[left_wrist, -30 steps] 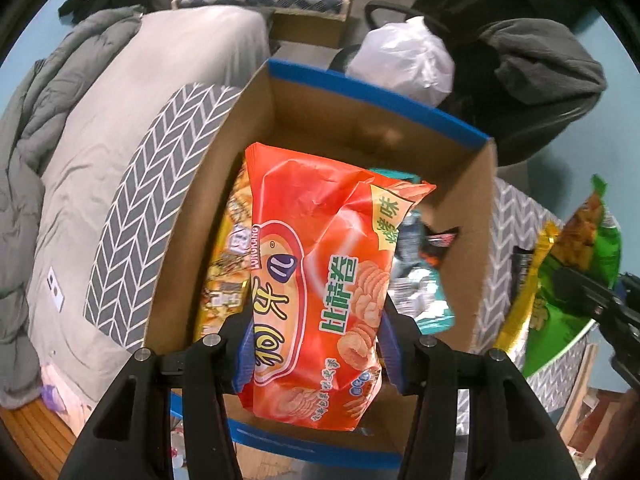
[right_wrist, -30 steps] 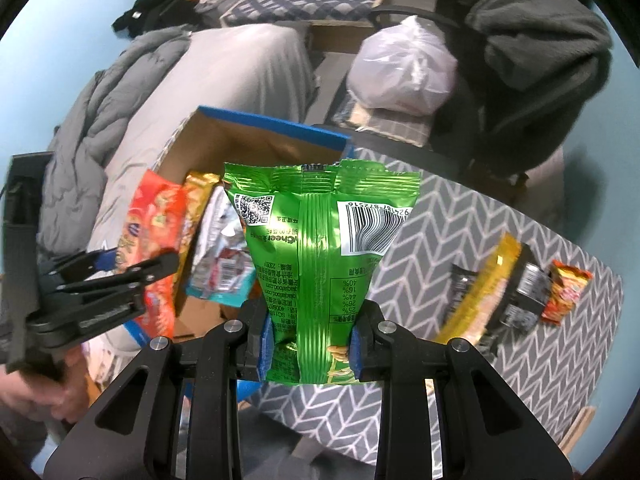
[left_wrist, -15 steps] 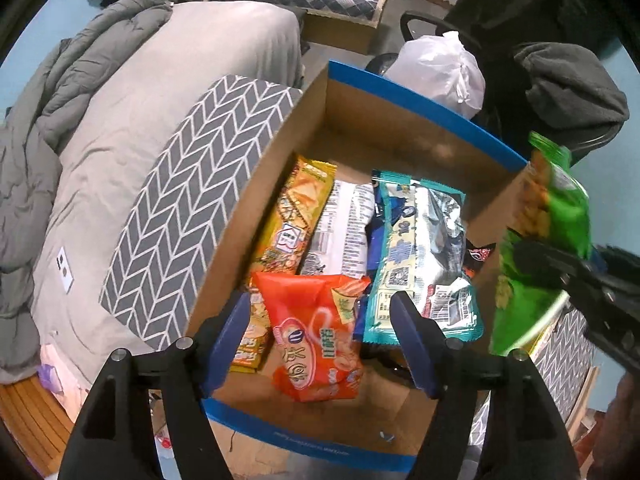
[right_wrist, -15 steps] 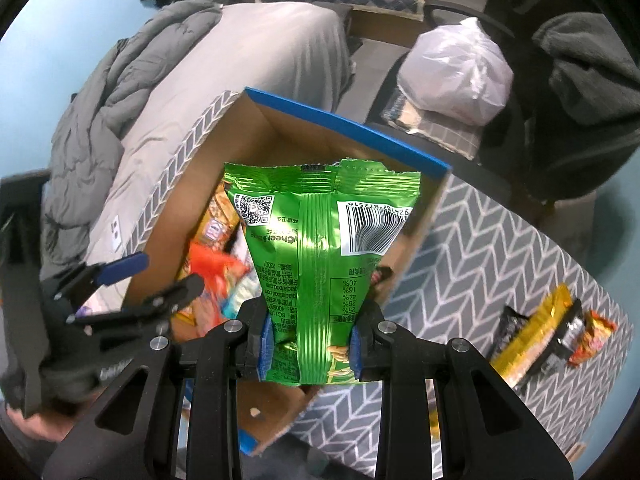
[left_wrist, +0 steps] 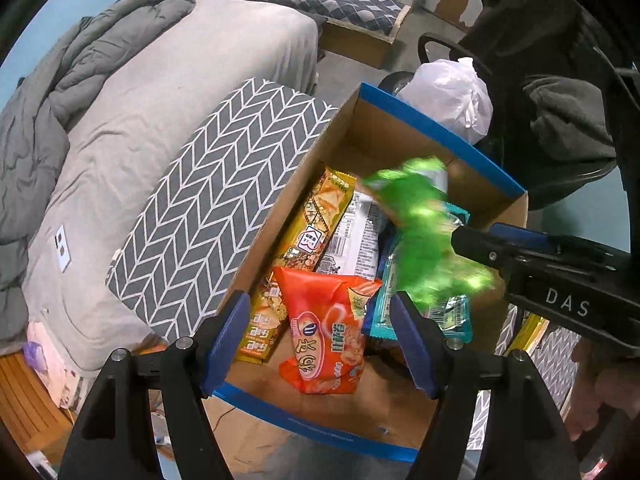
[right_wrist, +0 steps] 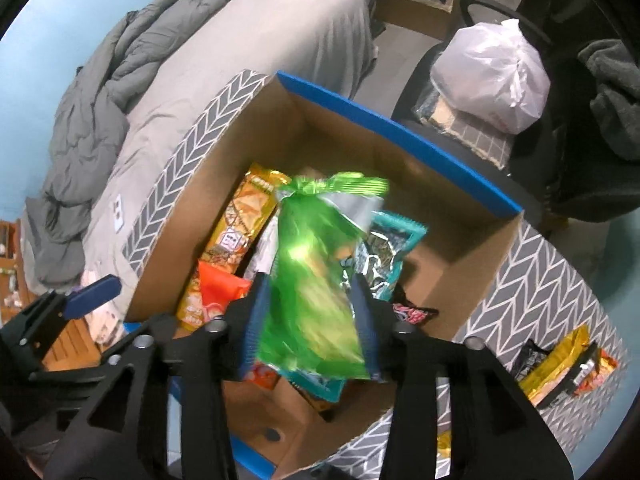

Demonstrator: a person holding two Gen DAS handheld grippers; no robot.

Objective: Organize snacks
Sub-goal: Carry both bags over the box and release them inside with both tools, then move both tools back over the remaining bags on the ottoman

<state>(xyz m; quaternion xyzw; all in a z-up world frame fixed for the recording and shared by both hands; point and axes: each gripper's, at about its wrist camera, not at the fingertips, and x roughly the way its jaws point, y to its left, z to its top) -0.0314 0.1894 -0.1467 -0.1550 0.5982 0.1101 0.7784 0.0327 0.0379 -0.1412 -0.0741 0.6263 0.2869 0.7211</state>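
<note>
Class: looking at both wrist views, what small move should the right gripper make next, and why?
Probably lift away. Its jaws have just been opening, and the blurred green bag between them appears to be dropping into the cardboard box. Loose snacks remain on the patterned table.

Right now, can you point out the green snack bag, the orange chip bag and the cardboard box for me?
green snack bag (right_wrist: 308, 284), right wrist view, middle of its blurred face.
orange chip bag (left_wrist: 328, 332), left wrist view, centre of its printed front.
cardboard box (left_wrist: 436, 128), left wrist view, blue-edged far rim.
</note>
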